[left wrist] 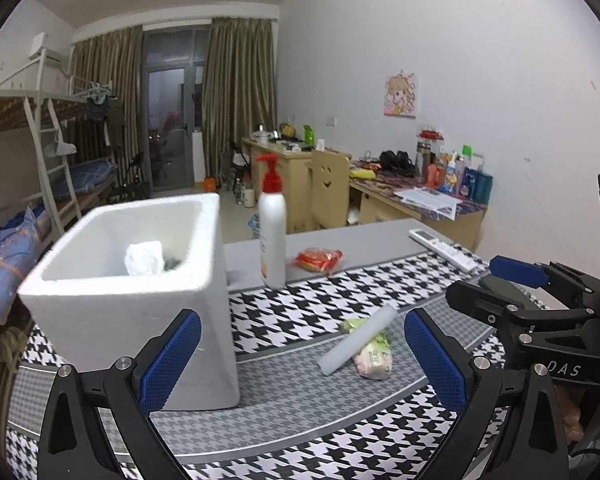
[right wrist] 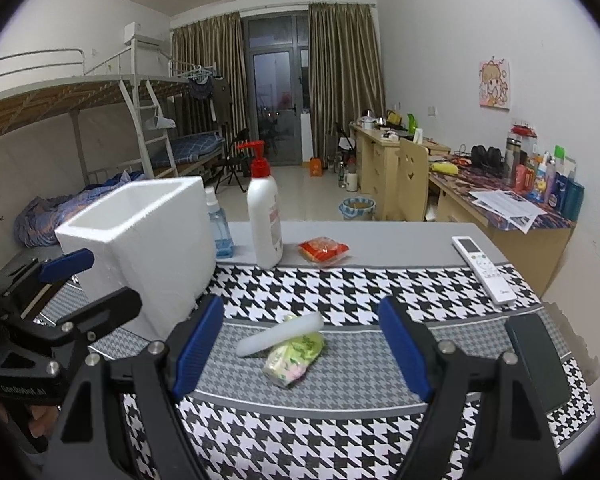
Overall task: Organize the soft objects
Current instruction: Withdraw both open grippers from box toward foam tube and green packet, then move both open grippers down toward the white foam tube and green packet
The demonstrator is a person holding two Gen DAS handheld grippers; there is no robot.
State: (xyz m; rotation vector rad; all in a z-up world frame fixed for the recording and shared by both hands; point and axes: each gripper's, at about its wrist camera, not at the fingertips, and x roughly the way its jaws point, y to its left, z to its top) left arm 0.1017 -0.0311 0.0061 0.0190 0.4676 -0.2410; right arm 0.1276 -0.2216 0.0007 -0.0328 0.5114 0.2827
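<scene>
Both the left gripper point(left wrist: 302, 354) and right gripper point(right wrist: 302, 346) hung wide open and empty near the foam box point(left wrist: 140, 280), the pickup step likely ahead: closing on the foam stick point(right wrist: 280, 334) and tissue pack point(right wrist: 294, 358) lying beside the box.

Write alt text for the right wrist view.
The right gripper, fingers wide apart and empty, faces a white foam strip lying across a tissue pack on a houndstooth cloth; a white foam box stands left.
</scene>
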